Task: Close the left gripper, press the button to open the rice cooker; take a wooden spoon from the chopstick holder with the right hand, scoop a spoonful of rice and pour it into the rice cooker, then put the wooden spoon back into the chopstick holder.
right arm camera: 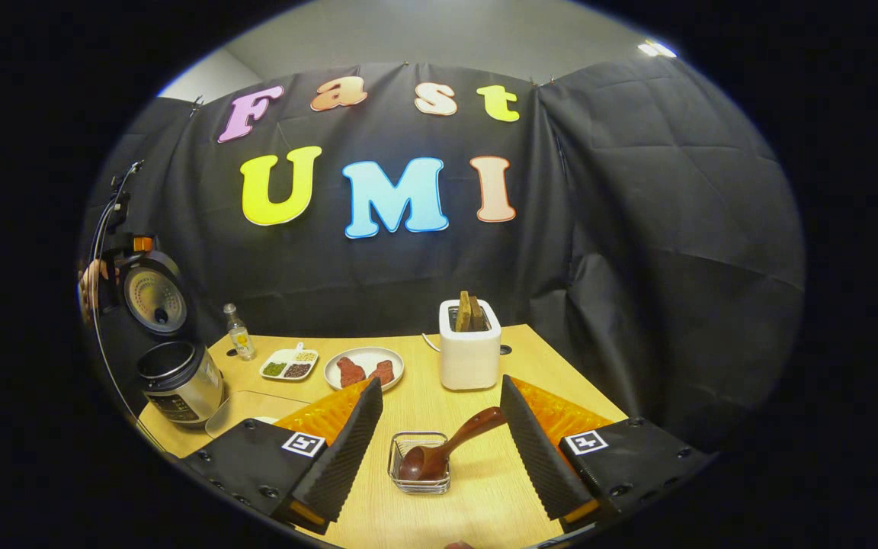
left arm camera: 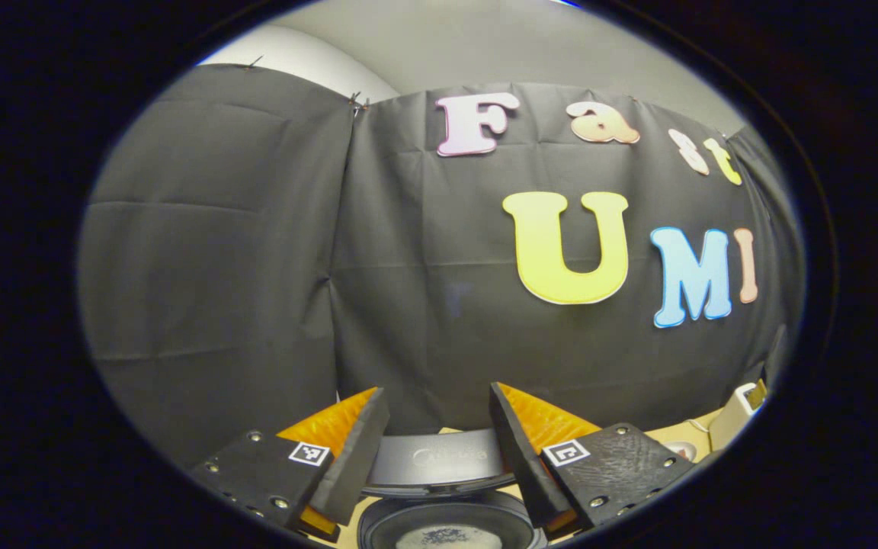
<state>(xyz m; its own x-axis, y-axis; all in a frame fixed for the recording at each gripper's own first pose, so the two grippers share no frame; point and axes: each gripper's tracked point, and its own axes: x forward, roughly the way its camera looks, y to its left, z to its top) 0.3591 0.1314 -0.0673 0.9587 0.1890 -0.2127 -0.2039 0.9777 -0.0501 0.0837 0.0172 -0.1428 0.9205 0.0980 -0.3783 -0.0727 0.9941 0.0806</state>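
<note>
In the right gripper view, the right tool (right arm camera: 439,450) hangs wide open over the near part of the counter (right arm camera: 485,496), holding nothing. Between its fingers, on the counter, stands a small wire holder (right arm camera: 418,469) with the wooden spoon (right arm camera: 447,448) in it, bowl down, handle leaning up to the right. Farther back sit a plate (right arm camera: 363,367) with two reddish pieces and a small divided dish (right arm camera: 289,364) to its left, then a bottle (right arm camera: 239,332) near the far left corner. A white toaster (right arm camera: 469,354) with slices in its slots stands by the far edge. At the left edge the cooker (right arm camera: 180,381) stands open, lid (right arm camera: 153,297) up, with a hand (right arm camera: 90,286) beside the lid.

In the left gripper view, the left tool (left arm camera: 439,435) is wide open and empty, just above the cooker's raised lid (left arm camera: 439,457) and pot (left arm camera: 447,530).
</note>
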